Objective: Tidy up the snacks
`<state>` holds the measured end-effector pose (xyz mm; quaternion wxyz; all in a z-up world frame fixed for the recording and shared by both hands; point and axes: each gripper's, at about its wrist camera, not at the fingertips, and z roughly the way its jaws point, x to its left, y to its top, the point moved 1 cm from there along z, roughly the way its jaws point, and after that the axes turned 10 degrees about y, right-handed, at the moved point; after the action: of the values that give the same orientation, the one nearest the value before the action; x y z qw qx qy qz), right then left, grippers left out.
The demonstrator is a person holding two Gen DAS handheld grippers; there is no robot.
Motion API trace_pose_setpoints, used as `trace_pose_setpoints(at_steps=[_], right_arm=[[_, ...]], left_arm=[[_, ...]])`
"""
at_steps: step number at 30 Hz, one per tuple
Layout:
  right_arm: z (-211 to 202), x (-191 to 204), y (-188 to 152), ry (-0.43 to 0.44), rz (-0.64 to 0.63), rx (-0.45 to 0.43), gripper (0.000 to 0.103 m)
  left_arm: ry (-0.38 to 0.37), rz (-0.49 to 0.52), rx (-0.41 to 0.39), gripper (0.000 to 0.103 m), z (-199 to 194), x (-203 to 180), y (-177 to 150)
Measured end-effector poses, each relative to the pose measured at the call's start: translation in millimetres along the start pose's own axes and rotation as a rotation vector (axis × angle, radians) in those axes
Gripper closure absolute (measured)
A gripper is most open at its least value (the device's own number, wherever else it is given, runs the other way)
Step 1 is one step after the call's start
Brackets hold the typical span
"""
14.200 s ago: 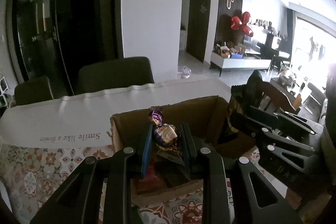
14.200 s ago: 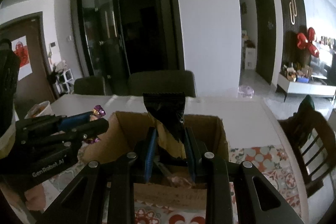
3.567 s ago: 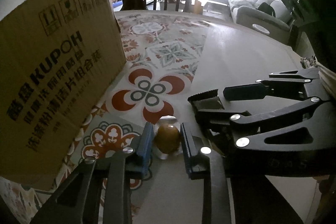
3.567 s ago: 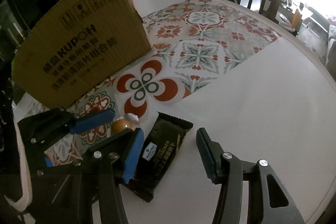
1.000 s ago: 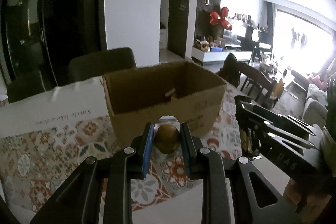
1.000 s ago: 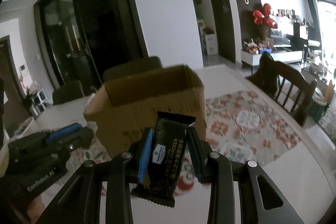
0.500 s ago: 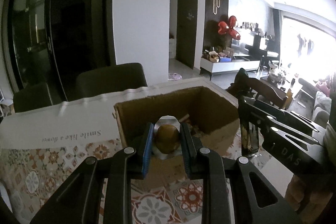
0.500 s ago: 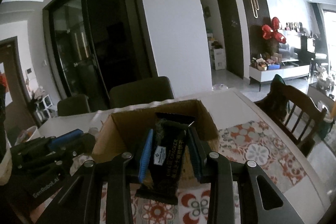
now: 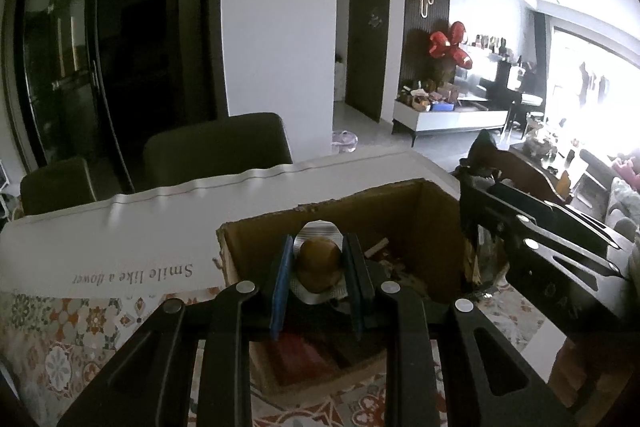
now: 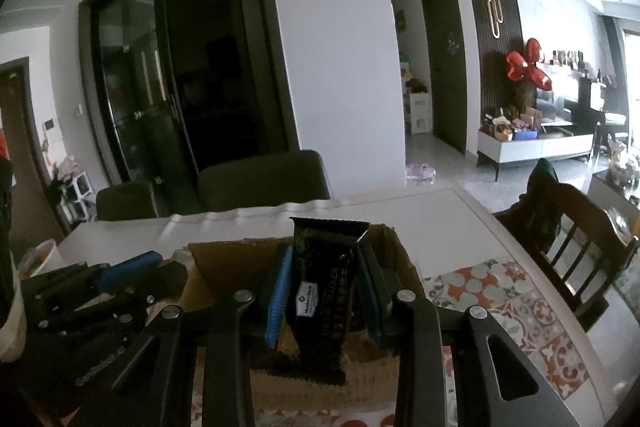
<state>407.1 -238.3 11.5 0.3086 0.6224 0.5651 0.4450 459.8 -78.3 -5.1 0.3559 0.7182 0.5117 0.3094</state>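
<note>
An open brown cardboard box (image 9: 420,211) stands on the patterned tablecloth and holds several dark and red snack packs. My left gripper (image 9: 318,259) is shut on a round golden-brown snack in a clear wrapper (image 9: 318,261) and holds it above the box's opening. In the right wrist view, my right gripper (image 10: 324,287) is shut on a black cracker packet (image 10: 326,291), upright, over the same box (image 10: 224,259). The right gripper (image 9: 532,247) also shows at the box's right side, and the left gripper (image 10: 120,279) shows at its left.
The table (image 9: 120,235) has a white runner with lettering and a floral cloth (image 10: 500,291). Dark padded chairs (image 9: 216,151) stand behind it, and a wooden chair (image 10: 572,227) stands at the right. A paper cup (image 10: 36,259) sits at the far left.
Both grippers have moved forward with their snacks. The box, once seen from the side and ahead, now lies below them with its inside in view.
</note>
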Motion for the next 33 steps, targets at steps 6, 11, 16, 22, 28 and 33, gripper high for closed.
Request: trace_pose_setpoints(at_steps=[6, 11, 16, 22, 28, 33], right_arm=[[14.7, -4.6, -6.0, -0.013, 0.008, 0.035, 0.069], [19.2, -8.4, -11.3, -0.040, 0.012, 0.058, 0.053], [12.6, -9.3, -16.5, -0.055, 0.016, 0.069, 0.044], [-12.2, -4.0, -25.2, -0.062, 0.005, 0.066, 0.035], [-52.9, 9.3, -33.4, -0.080, -0.032, 0.033, 0.026], [-91.1, 19.7, -39.3, -0.080, -0.038, 0.000, 0.018]], left_arm=[[0.034, -0.018, 0.022, 0.057, 14.2, 0.3, 2.1], [0.086, -0.022, 0.021, 0.046, 10.6, 2.5, -2.0], [0.144, -0.021, 0.010, 0.038, -3.3, 3.6, -8.4], [0.218, -0.055, -0.022, 0.018, -35.5, 10.4, -26.0], [0.262, -0.082, -0.052, 0.010, -73.8, 15.5, -46.8], [0.301, -0.090, -0.094, 0.004, -114.2, 15.9, -62.5]])
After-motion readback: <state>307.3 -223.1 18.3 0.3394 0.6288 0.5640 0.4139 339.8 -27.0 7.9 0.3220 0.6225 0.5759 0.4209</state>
